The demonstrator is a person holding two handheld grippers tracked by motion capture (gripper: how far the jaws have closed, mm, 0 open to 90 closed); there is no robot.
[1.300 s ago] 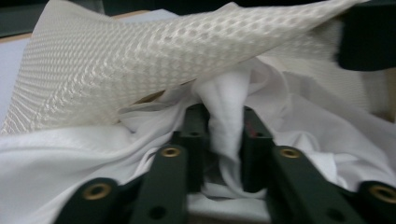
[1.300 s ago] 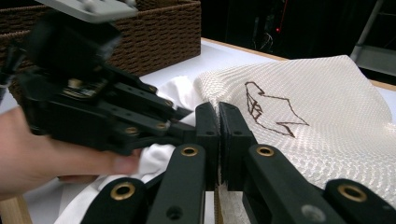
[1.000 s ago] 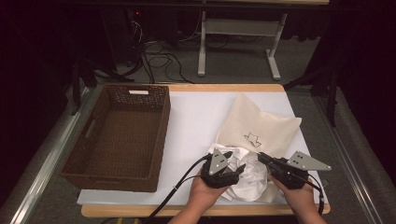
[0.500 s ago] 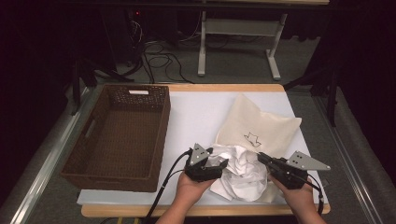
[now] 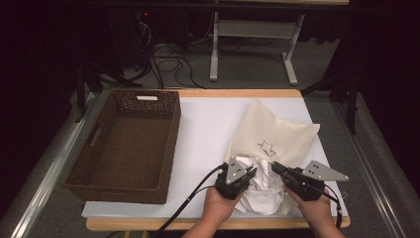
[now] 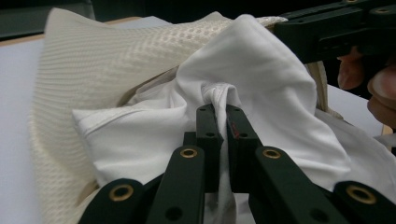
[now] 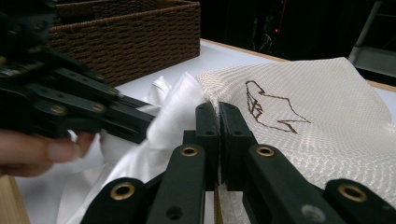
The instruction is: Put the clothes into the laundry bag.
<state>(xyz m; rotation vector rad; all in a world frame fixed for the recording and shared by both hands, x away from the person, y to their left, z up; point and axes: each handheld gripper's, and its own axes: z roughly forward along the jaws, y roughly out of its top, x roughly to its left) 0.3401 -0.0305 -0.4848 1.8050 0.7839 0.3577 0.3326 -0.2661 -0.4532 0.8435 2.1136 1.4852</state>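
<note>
A white-covered table [image 5: 208, 124] stands before a dark room, with a brown wicker basket [image 5: 124, 141] on its left part. Near the front edge a crumpled white cloth [image 5: 262, 188] sticks out of a cream mesh bag [image 5: 277, 134]. The left gripper [image 5: 251, 172] pinches a fold of the white cloth at its left side. The right gripper [image 5: 273, 166], jaws pressed together, grips the bag's edge just right of the cloth.

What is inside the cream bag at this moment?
A crumpled white cloth spills from the mouth of the cream bag, pinched by the left gripper. How much of it lies deeper inside is covered by the bag's fabric.
</note>
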